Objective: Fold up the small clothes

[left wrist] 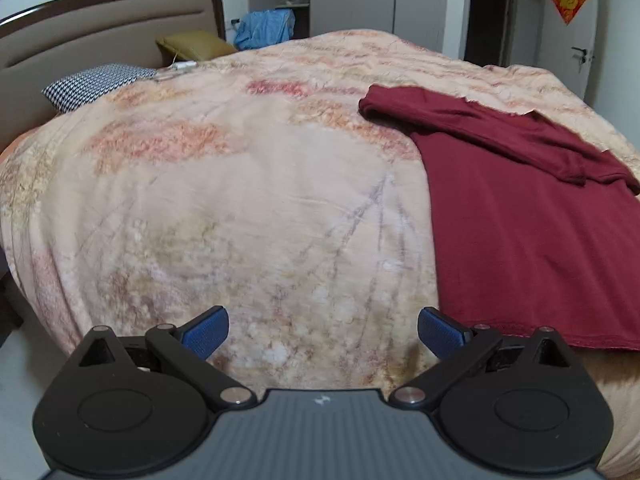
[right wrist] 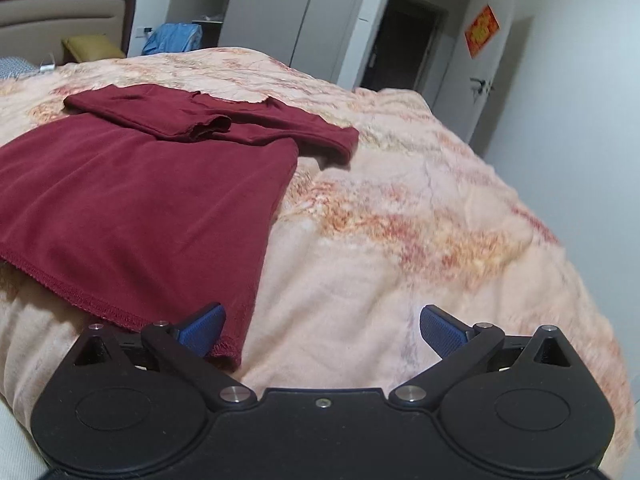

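Note:
A dark red T-shirt point(left wrist: 532, 232) lies flat on the bed, its sleeves folded in across the upper body. In the right wrist view the same shirt point(right wrist: 132, 200) fills the left half, hem toward me. My left gripper point(left wrist: 323, 332) is open over bare blanket, just left of the shirt's near hem corner. My right gripper point(right wrist: 322, 330) is open too, with its left finger point(right wrist: 202, 330) right over the shirt's near right hem corner. Neither gripper holds anything.
A peach floral blanket point(left wrist: 240, 208) covers the whole bed. At the head end sit a houndstooth pillow point(left wrist: 94, 86), an olive cushion point(left wrist: 196, 45) and a padded headboard point(left wrist: 100, 24). A blue bag point(left wrist: 264, 28), wardrobes and a dark doorway point(right wrist: 404, 36) stand behind.

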A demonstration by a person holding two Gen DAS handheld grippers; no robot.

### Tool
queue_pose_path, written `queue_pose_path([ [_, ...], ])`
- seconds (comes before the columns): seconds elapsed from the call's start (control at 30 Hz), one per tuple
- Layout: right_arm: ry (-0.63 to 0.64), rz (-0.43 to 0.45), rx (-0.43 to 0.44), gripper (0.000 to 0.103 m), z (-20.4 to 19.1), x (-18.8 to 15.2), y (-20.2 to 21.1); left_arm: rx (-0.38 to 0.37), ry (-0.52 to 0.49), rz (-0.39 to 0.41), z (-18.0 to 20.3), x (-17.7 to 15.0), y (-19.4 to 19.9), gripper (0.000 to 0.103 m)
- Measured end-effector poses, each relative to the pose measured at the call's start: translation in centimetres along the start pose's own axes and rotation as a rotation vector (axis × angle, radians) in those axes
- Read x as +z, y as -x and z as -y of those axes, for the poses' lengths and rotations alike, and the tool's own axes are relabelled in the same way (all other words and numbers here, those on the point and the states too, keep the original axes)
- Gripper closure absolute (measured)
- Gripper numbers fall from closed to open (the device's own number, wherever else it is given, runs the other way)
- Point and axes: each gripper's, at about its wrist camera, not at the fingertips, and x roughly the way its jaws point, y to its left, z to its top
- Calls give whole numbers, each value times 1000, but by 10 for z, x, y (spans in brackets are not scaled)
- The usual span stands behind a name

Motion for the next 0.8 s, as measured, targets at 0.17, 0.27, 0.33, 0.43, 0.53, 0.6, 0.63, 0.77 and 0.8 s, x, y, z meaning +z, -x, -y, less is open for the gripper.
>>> queue_pose_path([
  [0.17, 120, 99, 88, 1, -18, 4, 23, -78, -18, 49, 9, -3, 16, 0],
  [0.27, 233, 141, 167, 1, -38, 3, 30, -107, -57, 63, 22, -4, 20, 0],
  [0.33, 312, 147, 211, 1, -55, 2, 30, -125, -78, 61, 31, -5, 20, 0],
  [0.43, 437, 122, 246, 1, -83, -2, 23, -150, -101, 56, 42, -7, 20, 0],
  [0.53, 524, 148, 209, 1, -100, -6, 14, -169, -123, 53, 51, -9, 21, 0],
  [0.6, 538, 179, 190, 1, -104, -2, 9, -177, -137, 54, 55, -10, 22, 0],
  [0.63, 540, 195, 175, 1, -105, -1, 6, -182, -143, 55, 57, -10, 22, 0],
  [0.77, 533, 262, 101, 2, -109, 8, 1, -194, -154, 60, 62, -10, 23, 0],
  [0.8, 522, 269, 114, 6, -109, 11, 1, -196, -153, 65, 62, -9, 24, 0],
])
